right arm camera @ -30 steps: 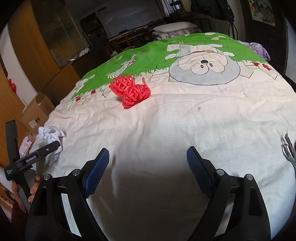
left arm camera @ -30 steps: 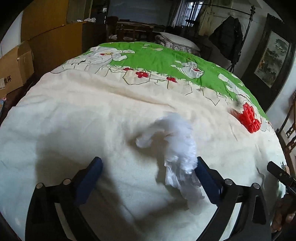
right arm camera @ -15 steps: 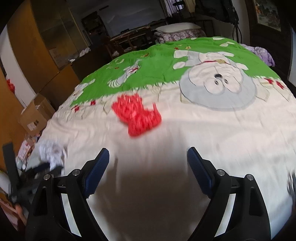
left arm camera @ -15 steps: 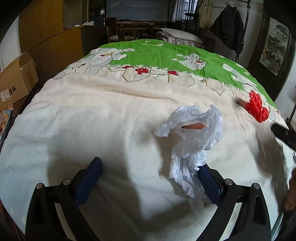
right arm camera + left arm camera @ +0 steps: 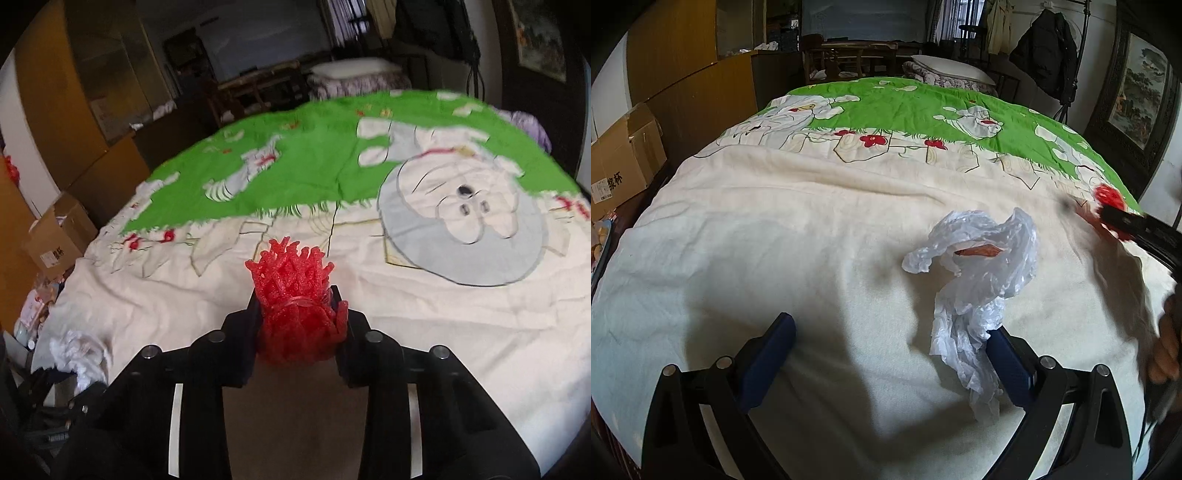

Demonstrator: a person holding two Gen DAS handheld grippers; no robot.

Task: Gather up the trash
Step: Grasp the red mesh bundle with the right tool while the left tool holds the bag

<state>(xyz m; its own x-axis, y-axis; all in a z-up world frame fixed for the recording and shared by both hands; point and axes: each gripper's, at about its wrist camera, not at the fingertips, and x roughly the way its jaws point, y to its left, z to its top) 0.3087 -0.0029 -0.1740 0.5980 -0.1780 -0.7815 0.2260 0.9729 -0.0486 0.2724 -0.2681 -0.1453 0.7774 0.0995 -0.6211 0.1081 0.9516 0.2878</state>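
Observation:
A crumpled clear plastic bag (image 5: 975, 273) with something orange inside lies on the cream bedspread (image 5: 775, 236). Its lower end hangs against my left gripper's right finger. My left gripper (image 5: 886, 350) is open wide above the bed. A red foam fruit net (image 5: 295, 306) is squeezed between the fingers of my right gripper (image 5: 295, 314), which is shut on it just above the bedspread. The net and right gripper show at the right edge of the left wrist view (image 5: 1110, 197). The plastic bag shows at lower left in the right wrist view (image 5: 79, 350).
The bed's far half is a green cartoon cover (image 5: 905, 107). A cardboard box (image 5: 624, 162) and wooden cabinets (image 5: 694, 85) stand left of the bed. A coat rack (image 5: 1045, 55) and a framed picture (image 5: 1137, 107) are at the back right.
My right gripper moved forward to the red net and shut on it. My left gripper stayed open by the plastic bag, which settled and spread out on the bedspread.

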